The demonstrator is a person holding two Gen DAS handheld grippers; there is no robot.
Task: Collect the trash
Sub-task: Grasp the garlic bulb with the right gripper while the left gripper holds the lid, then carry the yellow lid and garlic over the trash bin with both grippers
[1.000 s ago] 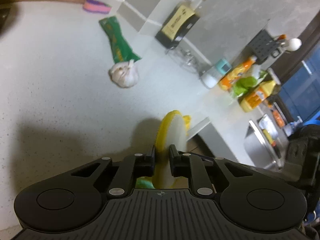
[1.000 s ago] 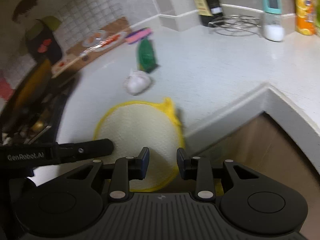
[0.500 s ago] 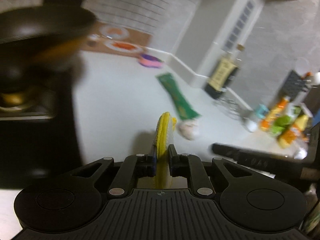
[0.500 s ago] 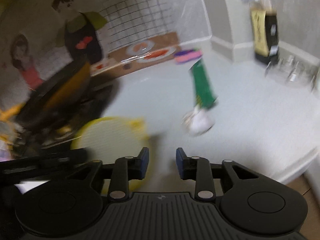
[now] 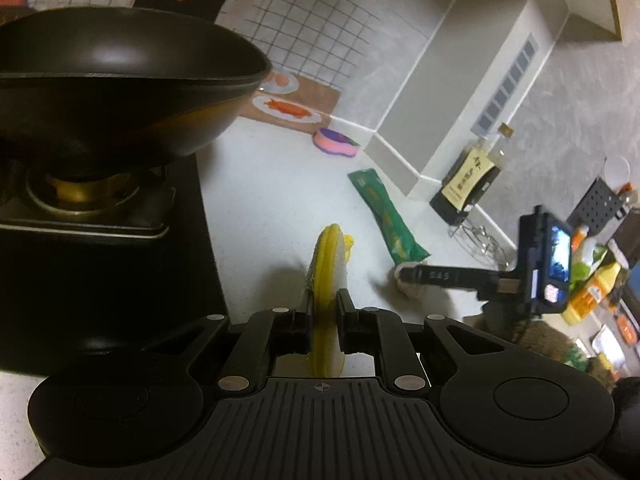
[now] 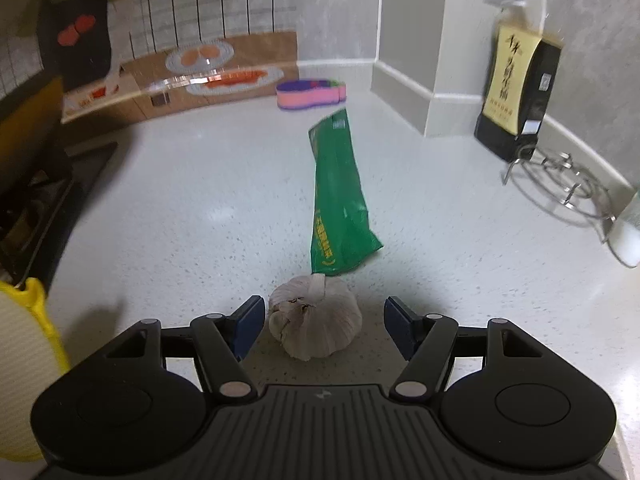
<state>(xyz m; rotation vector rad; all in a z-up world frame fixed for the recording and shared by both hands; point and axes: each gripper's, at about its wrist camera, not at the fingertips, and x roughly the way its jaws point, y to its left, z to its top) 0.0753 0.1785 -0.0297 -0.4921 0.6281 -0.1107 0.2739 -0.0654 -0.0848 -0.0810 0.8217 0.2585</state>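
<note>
Pinching a round yellow-rimmed pad (image 5: 326, 276) edge-on in the left gripper (image 5: 324, 316), beside the black wok (image 5: 120, 80) on the stove. Spreading wider on the right gripper (image 6: 324, 326), garlic bulb (image 6: 314, 316) sitting on the white counter (image 6: 200, 208) between the blue pads (image 6: 248, 322), untouched on either side. Lying just beyond the garlic, a green wrapper (image 6: 338, 196); farther back, a pink sponge (image 6: 310, 94).

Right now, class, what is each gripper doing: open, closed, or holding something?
Left gripper: shut on the yellow round pad.
Right gripper: jaws opening, the garlic bulb between them on the counter, not gripped.
</note>
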